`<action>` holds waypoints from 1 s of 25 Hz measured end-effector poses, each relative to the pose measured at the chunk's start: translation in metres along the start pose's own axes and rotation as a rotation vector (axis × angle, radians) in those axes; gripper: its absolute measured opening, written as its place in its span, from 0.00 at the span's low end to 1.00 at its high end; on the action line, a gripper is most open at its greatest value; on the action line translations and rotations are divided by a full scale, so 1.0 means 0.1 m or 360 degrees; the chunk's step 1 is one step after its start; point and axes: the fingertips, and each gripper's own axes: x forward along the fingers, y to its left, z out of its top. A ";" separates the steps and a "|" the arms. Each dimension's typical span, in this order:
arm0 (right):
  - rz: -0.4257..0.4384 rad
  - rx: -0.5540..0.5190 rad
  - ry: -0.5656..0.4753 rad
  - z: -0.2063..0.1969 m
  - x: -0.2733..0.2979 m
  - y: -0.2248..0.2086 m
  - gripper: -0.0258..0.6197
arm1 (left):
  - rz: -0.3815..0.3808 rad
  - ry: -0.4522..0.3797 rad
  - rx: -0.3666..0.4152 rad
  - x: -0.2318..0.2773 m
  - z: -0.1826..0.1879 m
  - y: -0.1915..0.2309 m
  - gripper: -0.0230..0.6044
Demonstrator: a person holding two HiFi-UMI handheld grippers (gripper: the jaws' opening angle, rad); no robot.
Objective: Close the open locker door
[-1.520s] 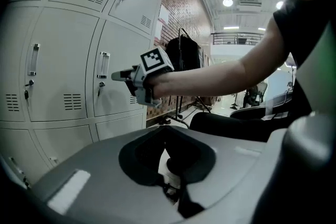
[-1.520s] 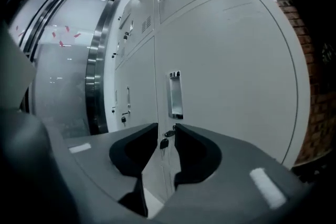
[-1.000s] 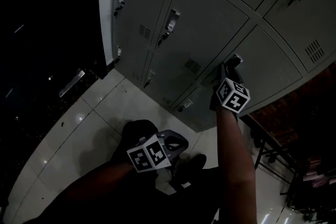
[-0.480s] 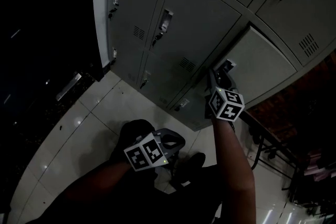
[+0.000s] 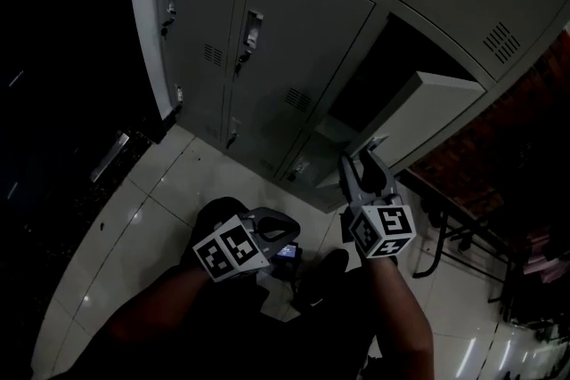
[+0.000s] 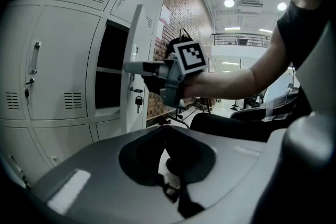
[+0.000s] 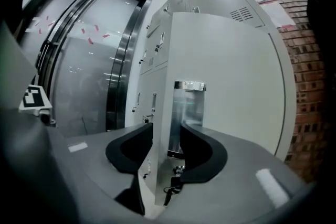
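**The locker door (image 5: 427, 111) stands open, its free edge inside the right gripper (image 5: 359, 154).**

In the right gripper view the jaws stand wide apart around the door's edge, and no pad clearly presses on it. The right jaw covers part of the handle recess (image 7: 190, 107), and a key (image 7: 170, 186) hangs below, half lost in shadow. The door swings out to the near right from the grey lockers (image 5: 294, 31). The compartment behind it is too dark to see into. The left gripper (image 5: 289, 234) hovers low over the floor (image 5: 134, 218), jaws together and empty. The left of the head view is black.
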 end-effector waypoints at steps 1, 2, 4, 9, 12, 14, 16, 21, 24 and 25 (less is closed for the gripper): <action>0.0006 -0.0004 -0.0002 -0.01 -0.11 0.00 0.29 | 0.0001 -0.0001 0.0000 0.00 0.00 0.00 0.06; 0.0013 -0.0007 -0.0005 -0.03 -0.22 -0.01 0.28 | 0.0002 -0.0001 0.0000 0.00 0.00 0.00 0.06; 0.0047 -0.0010 -0.0015 -0.05 -0.43 -0.03 0.23 | 0.0005 0.0001 0.0001 -0.01 -0.01 0.00 0.06; 0.0172 -0.0056 -0.0018 -0.11 -0.83 -0.10 0.24 | 0.0013 0.0010 0.0016 0.00 -0.03 0.01 0.06; 0.0244 -0.0044 -0.0018 -0.15 -1.04 -0.16 0.24 | 0.0017 0.0015 0.0006 -0.01 -0.02 0.01 0.06; 0.0280 -0.0045 -0.0029 -0.17 -1.17 -0.21 0.24 | 0.0020 0.0015 0.0003 -0.01 -0.02 0.02 0.06; 0.0308 -0.0039 -0.0049 -0.19 -1.30 -0.27 0.25 | 0.0025 0.0020 0.0004 -0.01 -0.03 0.02 0.06; 0.0305 0.0024 -0.0129 -0.20 -1.55 -0.39 0.25 | 0.0031 0.0016 0.0001 -0.02 -0.03 0.03 0.06; 0.0246 0.0007 -0.0124 -0.25 -1.68 -0.51 0.27 | 0.0033 0.0016 0.0001 -0.02 -0.03 0.02 0.06; 0.0223 0.0010 -0.0125 -0.26 -1.71 -0.54 0.27 | 0.0033 0.0017 0.0002 -0.02 -0.03 0.02 0.06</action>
